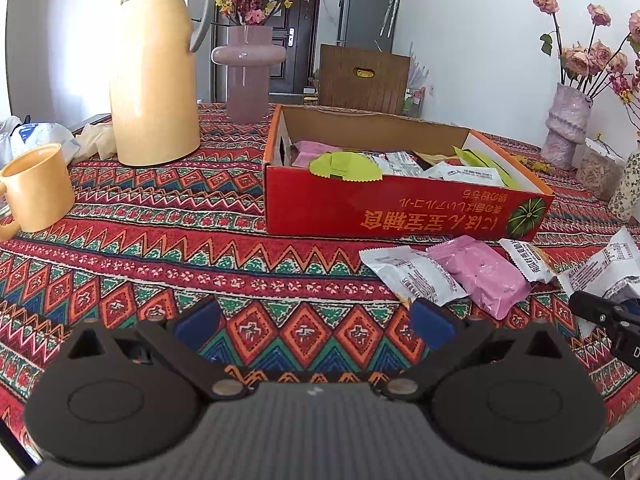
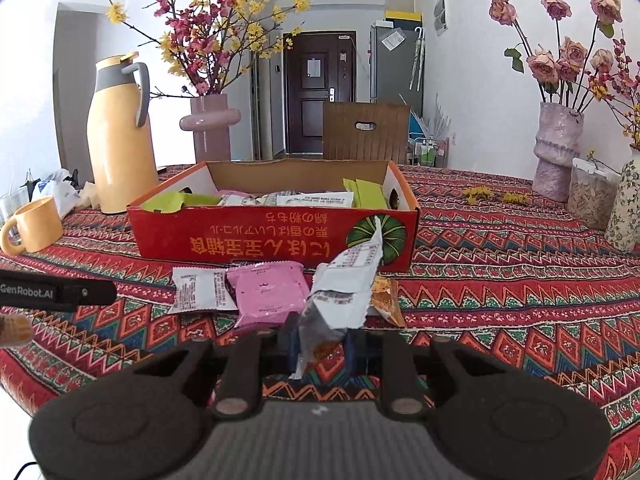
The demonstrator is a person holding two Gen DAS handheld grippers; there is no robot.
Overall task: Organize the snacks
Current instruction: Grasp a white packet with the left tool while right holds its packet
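Snack packet [image 2: 340, 296] | pinched: right gripper [image 2: 320, 350]; box [image 2: 240, 240] behind; left gripper [image 1: 314, 322] empty

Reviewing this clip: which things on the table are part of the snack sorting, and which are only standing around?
Part of the job: red box; white packet pinched in the right gripper; pink packet; white flat packet; orange packet; left gripper, open.

Standing around: yellow jug; yellow mug; flower vases.

One red cardboard box [image 2: 276, 240] sits on the table. In front of it lie one pink snack packet [image 2: 266, 294], two white foil snack packets [image 2: 202, 290] and one orange packet [image 2: 386, 298]. One yellow jug [image 2: 120, 140], one yellow mug [image 2: 36, 224], three vases.
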